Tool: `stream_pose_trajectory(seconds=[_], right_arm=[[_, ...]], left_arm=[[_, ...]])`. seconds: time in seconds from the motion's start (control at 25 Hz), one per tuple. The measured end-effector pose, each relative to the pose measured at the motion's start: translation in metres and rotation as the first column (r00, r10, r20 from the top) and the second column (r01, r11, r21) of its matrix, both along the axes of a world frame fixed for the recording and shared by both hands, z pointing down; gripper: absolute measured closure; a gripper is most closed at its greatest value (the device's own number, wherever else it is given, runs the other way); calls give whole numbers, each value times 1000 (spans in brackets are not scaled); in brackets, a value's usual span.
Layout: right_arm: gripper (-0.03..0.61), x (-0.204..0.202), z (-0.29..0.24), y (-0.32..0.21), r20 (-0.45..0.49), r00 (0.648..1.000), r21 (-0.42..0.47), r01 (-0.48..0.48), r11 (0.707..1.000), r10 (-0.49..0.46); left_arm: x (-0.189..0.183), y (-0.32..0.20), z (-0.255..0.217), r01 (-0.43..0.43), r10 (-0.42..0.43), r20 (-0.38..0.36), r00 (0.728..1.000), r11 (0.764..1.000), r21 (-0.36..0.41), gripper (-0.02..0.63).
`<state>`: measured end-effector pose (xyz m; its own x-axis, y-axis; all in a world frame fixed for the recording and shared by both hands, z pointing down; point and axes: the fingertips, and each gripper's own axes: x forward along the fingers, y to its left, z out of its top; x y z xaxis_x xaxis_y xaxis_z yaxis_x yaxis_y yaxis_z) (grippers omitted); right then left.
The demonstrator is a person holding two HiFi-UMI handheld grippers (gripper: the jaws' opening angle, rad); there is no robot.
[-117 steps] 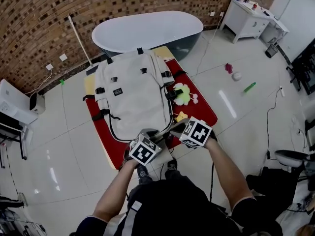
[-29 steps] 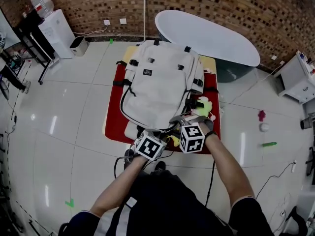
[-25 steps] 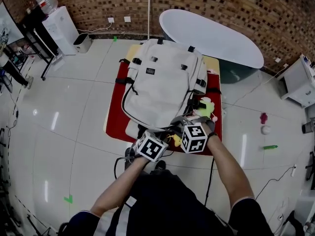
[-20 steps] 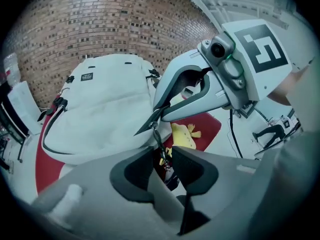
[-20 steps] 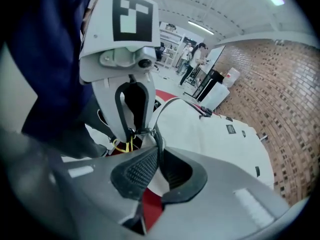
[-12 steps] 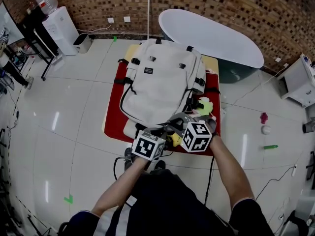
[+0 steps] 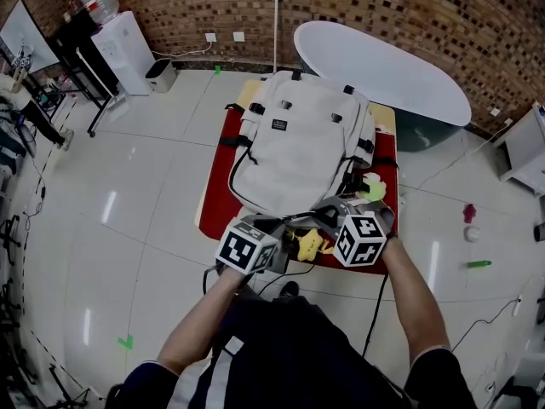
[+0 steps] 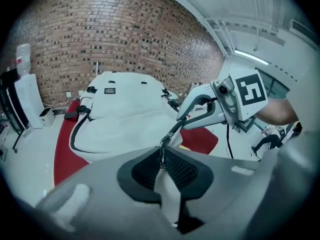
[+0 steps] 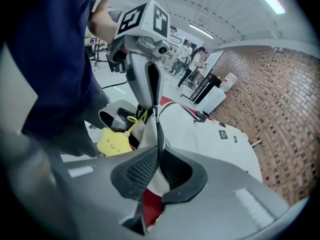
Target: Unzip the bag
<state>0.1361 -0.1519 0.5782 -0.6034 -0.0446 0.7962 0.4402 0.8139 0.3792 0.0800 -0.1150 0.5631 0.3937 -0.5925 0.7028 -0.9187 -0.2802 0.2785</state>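
Off-white canvas bag [image 7: 298,152] lies flat on red mat [image 7: 215,211], stretching away ahead of both jaw sets, its near end right at the tips. Black zip line loops round its edge, w/ black buckles + small dark label on top. L gripper [image 8: 161,160] jaws, just been closing, nip metal end of black pull cord [image 8: 176,128]. R gripper [image 9: 158,156] jaws, also just closing, pinch same cord. Yellow star toy [image 9: 114,143] hangs just beside R jaws.

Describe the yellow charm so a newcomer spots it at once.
Start at the off-white fabric backpack on the red mat. At its end nearest the person sits a small yellow star-shaped plush charm. Unlike the green-and-white plush nearby, it is all yellow.
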Motion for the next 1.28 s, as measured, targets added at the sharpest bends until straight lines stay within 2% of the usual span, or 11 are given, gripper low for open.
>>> stream_pose_trajectory(seconds=[0.32,0.56,0.68,0.92,1.08,1.28], right_arm=[[543,5,1,-1,-67,996,-7,-64,998,64],[545,10,3,-2,-106,981,-52,-170,984,164],[546,11,5,-3,-129,965,-70,-237,969,227],[546,12,8,-5,-146,913,-128,-398,908,380],[548,16,10,-3,-149,860,-166,-509,845,488],[551,16,17,-4,-136,796,-192,-605,773,589]], left_arm=[[-48,12,17,-36,36,-13,999,998,-44,580],[-121,18,26,-26,29,56,998,998,-66,581],[-145,12,30,-62,70,134,989,996,-61,581],[-189,-7,43,-160,163,303,939,987,-36,581],[-205,-22,45,-224,218,322,921,974,-18,581],[-215,-44,48,-309,295,368,882,951,-20,581]])
